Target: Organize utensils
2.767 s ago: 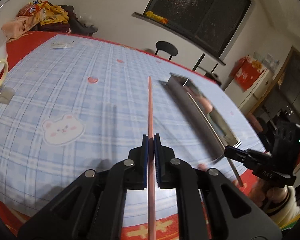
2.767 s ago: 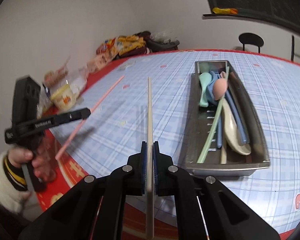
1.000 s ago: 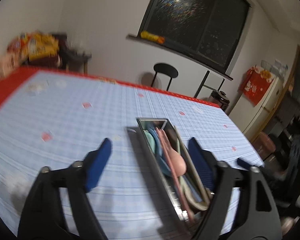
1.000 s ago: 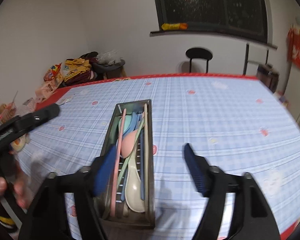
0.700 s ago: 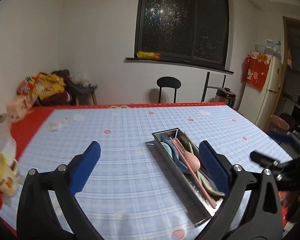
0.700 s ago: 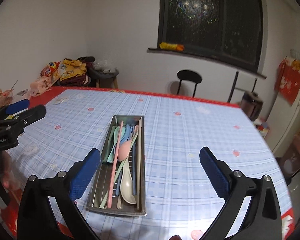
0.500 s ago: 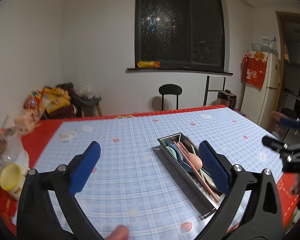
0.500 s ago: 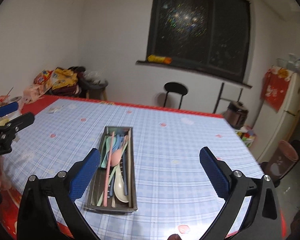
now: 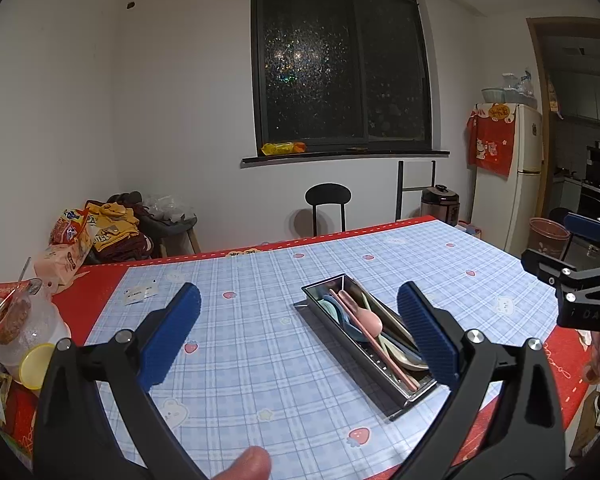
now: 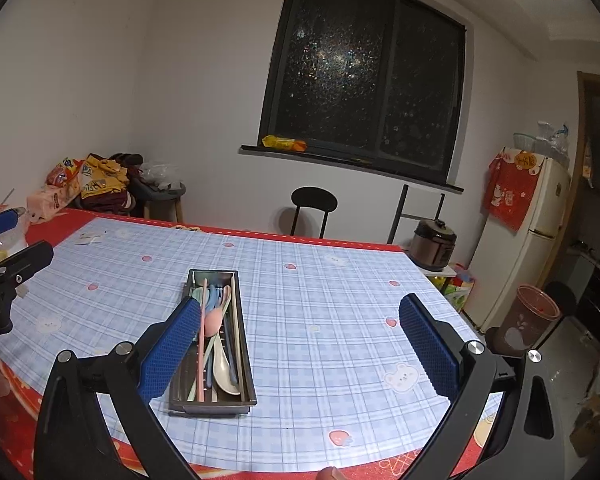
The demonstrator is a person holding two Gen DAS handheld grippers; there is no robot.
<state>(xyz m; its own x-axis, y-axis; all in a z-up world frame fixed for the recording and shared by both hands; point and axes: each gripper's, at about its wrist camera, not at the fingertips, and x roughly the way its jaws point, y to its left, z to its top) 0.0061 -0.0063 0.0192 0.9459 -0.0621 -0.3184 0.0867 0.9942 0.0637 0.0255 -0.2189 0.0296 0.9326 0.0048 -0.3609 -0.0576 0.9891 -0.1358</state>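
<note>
A long metal tray [image 9: 331,330] [image 10: 247,356] sits on the blue checked tablecloth [image 9: 240,344] [image 10: 331,304]. It holds a pink spoon [image 9: 369,318] [image 10: 213,322], a pink chopstick [image 10: 200,336], a cream spoon [image 10: 224,380] and several pastel utensils. My left gripper [image 9: 298,336] is wide open and empty, held high above the table's near side. My right gripper [image 10: 298,344] is wide open and empty, also raised and back from the tray. Each gripper shows at the edge of the other's view: the right one [image 9: 579,264], the left one [image 10: 4,268].
Snack bags [image 9: 70,240], a plastic jar [image 9: 24,328] and a yellow lid [image 9: 36,364] crowd the table's left edge. A black stool [image 9: 327,200], a rice cooker [image 10: 435,244], a fridge [image 10: 535,220] and a bin [image 10: 531,316] stand beyond the table.
Both grippers held a chopstick earlier; both chopsticks now lie in the tray. Both grippers opened wide, then rose and drew back from the tray.
</note>
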